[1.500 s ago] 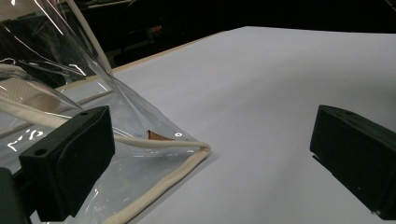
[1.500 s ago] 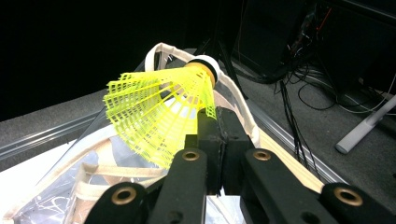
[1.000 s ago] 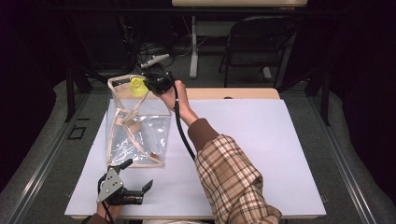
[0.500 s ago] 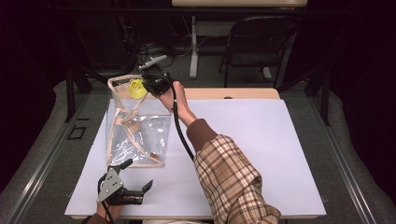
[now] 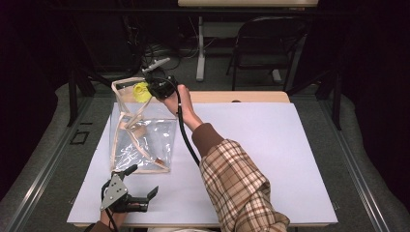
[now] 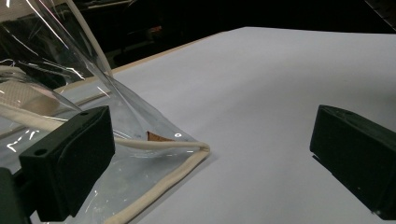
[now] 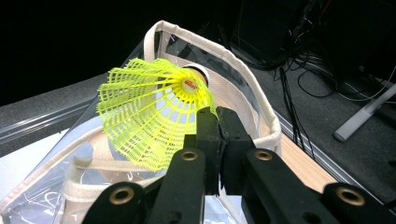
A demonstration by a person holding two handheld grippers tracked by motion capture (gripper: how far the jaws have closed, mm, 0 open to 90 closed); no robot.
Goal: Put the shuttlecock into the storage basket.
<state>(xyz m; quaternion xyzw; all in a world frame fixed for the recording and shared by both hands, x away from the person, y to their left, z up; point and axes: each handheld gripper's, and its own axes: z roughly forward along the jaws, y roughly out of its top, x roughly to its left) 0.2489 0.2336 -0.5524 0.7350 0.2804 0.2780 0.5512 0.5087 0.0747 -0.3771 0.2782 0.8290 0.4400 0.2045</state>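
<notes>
A clear plastic bag (image 5: 145, 140) with cream cloth trim stands on the white table sheet (image 5: 270, 154), its mouth open at the far end. My right gripper (image 5: 153, 90) is shut on the skirt of a yellow plastic shuttlecock (image 5: 141, 91) and holds it over the bag's mouth. In the right gripper view the shuttlecock (image 7: 149, 116) hangs above the bag's rim (image 7: 254, 98), pinched at the tips of my gripper (image 7: 217, 114). My left gripper (image 5: 142, 181) rests open by the bag's near corner (image 6: 201, 149), with nothing between its jaws (image 6: 210, 154).
A wooden table edge (image 5: 241, 96) runs behind the sheet. Beyond it are a dark chair (image 5: 270, 43), a desk leg (image 5: 200, 48) and loose cables on the floor. The right half of the sheet is bare.
</notes>
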